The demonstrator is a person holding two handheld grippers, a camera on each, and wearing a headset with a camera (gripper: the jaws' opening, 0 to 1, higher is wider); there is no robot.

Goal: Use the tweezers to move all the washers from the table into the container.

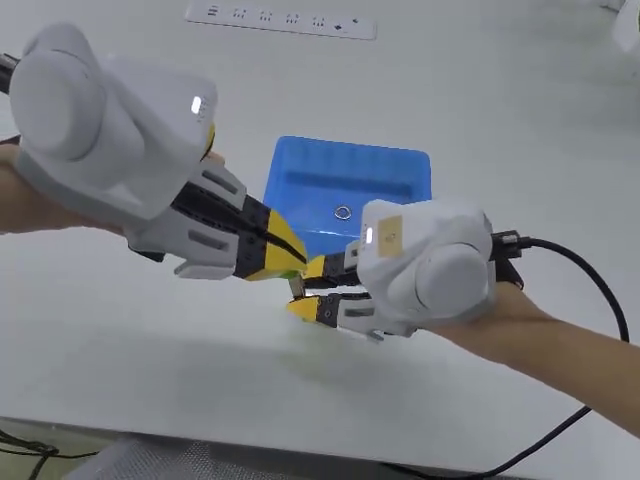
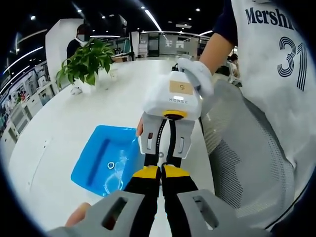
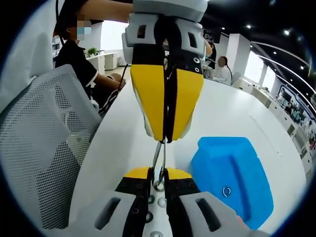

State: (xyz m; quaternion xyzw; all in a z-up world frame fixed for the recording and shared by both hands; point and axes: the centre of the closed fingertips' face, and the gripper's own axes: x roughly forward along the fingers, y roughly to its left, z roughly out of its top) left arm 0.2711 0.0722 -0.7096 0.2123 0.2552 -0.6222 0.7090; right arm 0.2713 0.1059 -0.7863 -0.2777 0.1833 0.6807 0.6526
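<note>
1. Your left gripper comes in from the top of the right gripper view. Its yellow tips are pressed together, and they pinch the top end of the tweezers.
2. Your right gripper points back at the left one. Its yellow tips sit tight on both sides of the tweezers' thin legs and squeeze them, lower down than the left gripper does.
3. The tweezers' points reach down to the white table, right at one washer (you cannot tell if the washer is gripped or just touched).
4. A few more loose washers lie on the table just beside that one, between your right gripper's jaws.
5. The blue container sits on the table just past the two grippers. In the right gripper view it is off to the right of the tweezers.
6. One small ring washer lies inside the container, on its floor.
</note>
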